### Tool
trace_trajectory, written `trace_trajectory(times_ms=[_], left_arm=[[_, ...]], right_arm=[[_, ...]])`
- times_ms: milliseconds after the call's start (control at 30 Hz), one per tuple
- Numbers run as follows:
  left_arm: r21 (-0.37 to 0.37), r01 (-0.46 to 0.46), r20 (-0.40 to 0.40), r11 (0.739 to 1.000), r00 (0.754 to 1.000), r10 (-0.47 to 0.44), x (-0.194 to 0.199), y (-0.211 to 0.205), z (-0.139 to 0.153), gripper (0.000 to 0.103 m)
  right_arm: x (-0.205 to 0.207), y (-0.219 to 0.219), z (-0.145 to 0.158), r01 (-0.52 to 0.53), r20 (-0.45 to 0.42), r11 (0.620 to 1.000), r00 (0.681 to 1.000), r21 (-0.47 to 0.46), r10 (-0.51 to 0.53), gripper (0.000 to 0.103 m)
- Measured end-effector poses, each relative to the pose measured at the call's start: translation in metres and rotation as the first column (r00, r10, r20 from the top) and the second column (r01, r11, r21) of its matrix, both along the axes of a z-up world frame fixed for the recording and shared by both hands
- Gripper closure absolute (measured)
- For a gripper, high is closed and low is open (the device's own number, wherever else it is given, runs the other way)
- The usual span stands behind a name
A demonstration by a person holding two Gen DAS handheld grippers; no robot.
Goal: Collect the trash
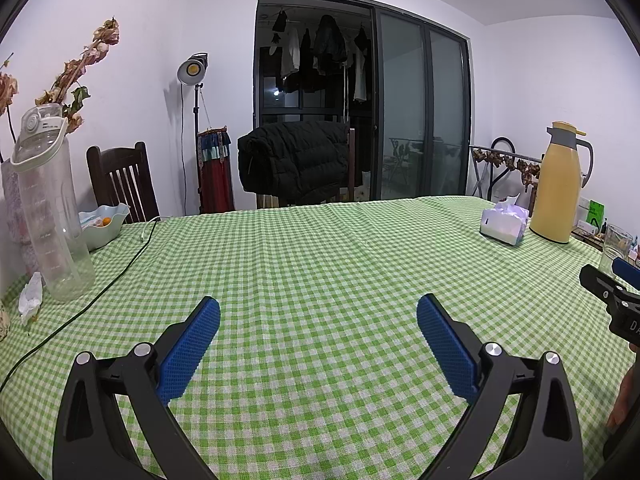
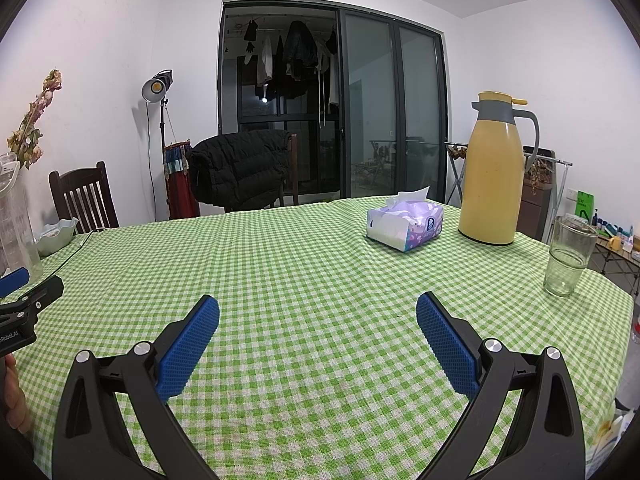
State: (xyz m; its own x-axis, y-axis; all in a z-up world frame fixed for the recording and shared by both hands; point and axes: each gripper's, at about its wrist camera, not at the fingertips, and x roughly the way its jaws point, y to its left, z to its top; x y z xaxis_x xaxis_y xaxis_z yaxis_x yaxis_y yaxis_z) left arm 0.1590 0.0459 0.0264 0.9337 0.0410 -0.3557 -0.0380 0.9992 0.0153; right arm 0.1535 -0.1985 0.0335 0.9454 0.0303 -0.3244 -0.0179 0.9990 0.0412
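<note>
A crumpled white paper scrap (image 1: 31, 295) lies on the green checked tablecloth (image 1: 320, 248) at the far left, beside a tall clear water bottle (image 1: 50, 208). My left gripper (image 1: 318, 312) hovers open over bare cloth at the table's middle, with nothing between its blue pads. My right gripper (image 2: 318, 310) is open too, over bare cloth, and holds nothing. Part of the right gripper (image 1: 612, 280) shows at the right edge of the left wrist view. The left gripper's tip (image 2: 24, 284) shows at the left edge of the right wrist view.
A tissue pack (image 2: 406, 224), a yellow thermos jug (image 2: 496, 172) and a drinking glass (image 2: 570, 256) stand at the right. A pale bowl (image 1: 102, 224) and a dark cable (image 1: 100, 292) are at the left. Wooden chairs (image 1: 120, 180) stand behind the table, one draped with a black jacket (image 1: 296, 164).
</note>
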Motion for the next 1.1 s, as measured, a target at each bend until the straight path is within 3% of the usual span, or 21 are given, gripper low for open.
trace_trajectory(times_ms=[1100], left_arm=[[0.006, -0.011, -0.007, 1.0, 1.0, 0.011, -0.0029, 0.0013, -0.0003, 0.007]], right_arm=[[-0.0004, 0.0, 0.0003, 0.0, 0.0, 1.0, 1.0, 0.001, 0.0, 0.008]])
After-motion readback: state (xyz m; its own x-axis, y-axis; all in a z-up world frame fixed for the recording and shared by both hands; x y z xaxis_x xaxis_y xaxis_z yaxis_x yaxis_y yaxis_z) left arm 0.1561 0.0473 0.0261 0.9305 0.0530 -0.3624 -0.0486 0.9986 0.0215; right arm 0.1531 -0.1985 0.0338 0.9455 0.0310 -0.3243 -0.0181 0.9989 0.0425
